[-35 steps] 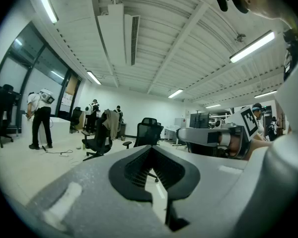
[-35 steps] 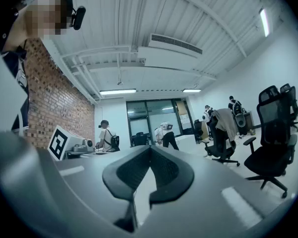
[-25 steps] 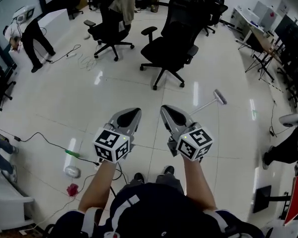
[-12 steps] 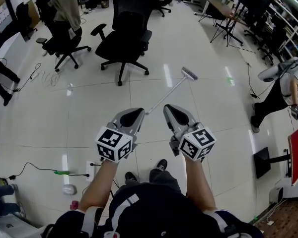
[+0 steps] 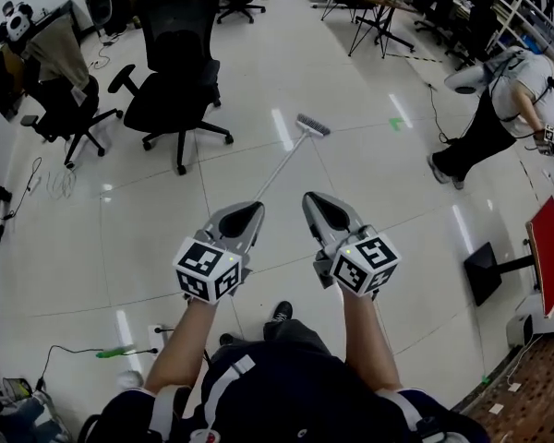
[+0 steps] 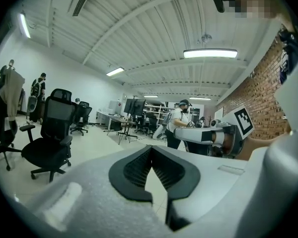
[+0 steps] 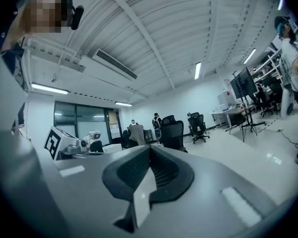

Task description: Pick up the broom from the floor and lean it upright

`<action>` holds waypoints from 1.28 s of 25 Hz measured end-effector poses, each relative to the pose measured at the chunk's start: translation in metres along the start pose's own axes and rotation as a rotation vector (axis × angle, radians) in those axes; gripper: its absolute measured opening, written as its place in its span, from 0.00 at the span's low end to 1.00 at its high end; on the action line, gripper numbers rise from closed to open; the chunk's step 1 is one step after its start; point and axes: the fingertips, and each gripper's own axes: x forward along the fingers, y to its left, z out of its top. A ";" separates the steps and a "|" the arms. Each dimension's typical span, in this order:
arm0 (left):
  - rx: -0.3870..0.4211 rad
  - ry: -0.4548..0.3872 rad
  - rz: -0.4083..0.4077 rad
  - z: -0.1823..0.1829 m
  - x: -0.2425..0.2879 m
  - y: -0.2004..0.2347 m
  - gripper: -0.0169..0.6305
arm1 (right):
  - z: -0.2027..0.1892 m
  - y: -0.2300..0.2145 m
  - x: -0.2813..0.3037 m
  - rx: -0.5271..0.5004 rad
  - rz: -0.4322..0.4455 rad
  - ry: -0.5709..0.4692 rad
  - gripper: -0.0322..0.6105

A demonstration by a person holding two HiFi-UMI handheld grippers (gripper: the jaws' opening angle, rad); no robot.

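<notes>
Turning to face the white-handled, grey-headed broom (image 5: 283,158) on the glossy floor (image 5: 379,192).
It now lies straight ahead, ungrasped; left gripper (image 5: 247,210) and right gripper (image 5: 316,203) are both closed, empty.

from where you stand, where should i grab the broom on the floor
Take the broom by its thin handle, near the end closest to you, coming down from above with jaws across the shaft. It lies flat, brush head at the far end, so that end looks nearest.
</notes>
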 end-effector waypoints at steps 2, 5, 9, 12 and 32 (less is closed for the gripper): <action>0.006 0.001 -0.018 0.001 0.026 -0.004 0.03 | 0.005 -0.023 -0.001 -0.002 -0.013 -0.010 0.05; 0.016 0.015 -0.049 0.002 0.063 -0.013 0.03 | 0.011 -0.055 -0.006 -0.009 -0.034 -0.019 0.05; 0.029 0.037 -0.098 0.006 0.113 -0.028 0.03 | 0.020 -0.101 -0.016 0.002 -0.076 -0.027 0.05; 0.038 0.051 -0.131 0.008 0.145 -0.028 0.03 | 0.025 -0.131 -0.017 0.006 -0.110 -0.037 0.05; -0.004 0.049 -0.174 0.040 0.392 0.064 0.03 | 0.076 -0.355 0.095 -0.017 -0.131 0.008 0.05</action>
